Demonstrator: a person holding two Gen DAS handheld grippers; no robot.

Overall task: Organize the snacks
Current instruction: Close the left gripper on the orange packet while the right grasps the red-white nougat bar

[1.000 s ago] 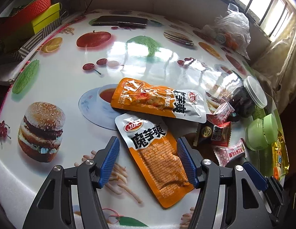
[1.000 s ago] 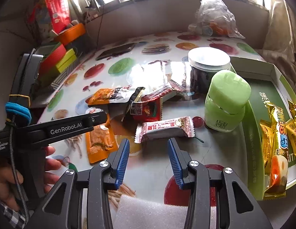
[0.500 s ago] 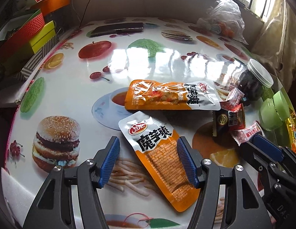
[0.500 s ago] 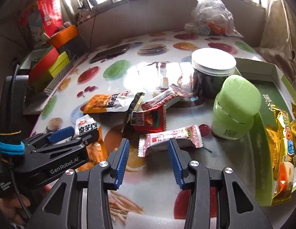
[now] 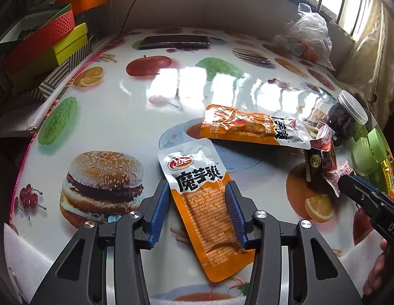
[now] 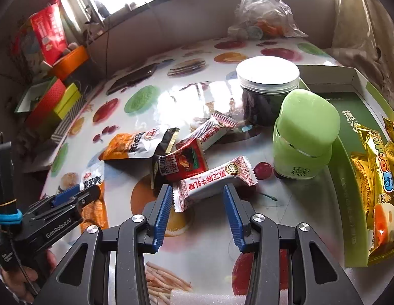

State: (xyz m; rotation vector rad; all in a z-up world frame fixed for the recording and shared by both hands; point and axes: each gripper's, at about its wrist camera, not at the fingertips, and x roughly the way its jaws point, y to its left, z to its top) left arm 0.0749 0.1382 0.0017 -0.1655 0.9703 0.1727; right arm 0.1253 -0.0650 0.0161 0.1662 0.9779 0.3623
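Observation:
My left gripper (image 5: 197, 190) is open, its blue fingers on either side of an orange and silver konjac pouch (image 5: 204, 203) lying flat on the table. A second orange pouch (image 5: 250, 127) lies beyond it. My right gripper (image 6: 197, 193) is open, with a white and red candy bar wrapper (image 6: 214, 178) between its fingertips on the table. Behind it lie a red and black snack packet (image 6: 181, 164) and another white and red bar (image 6: 209, 132). The left gripper also shows in the right wrist view (image 6: 75, 195).
A dark jar with a clear lid (image 6: 267, 94) and a green container (image 6: 303, 134) stand right of the snacks. A green box (image 6: 349, 167) at the right holds gold snack packs (image 6: 375, 172). Coloured boxes (image 5: 44, 48), a phone (image 5: 175, 41) and a plastic bag (image 6: 260, 12) lie farther off.
My left gripper has moved forward along the konjac pouch, and its fingers now sit closer to it. My right gripper has moved forward, so the candy bar lies between its fingertips.

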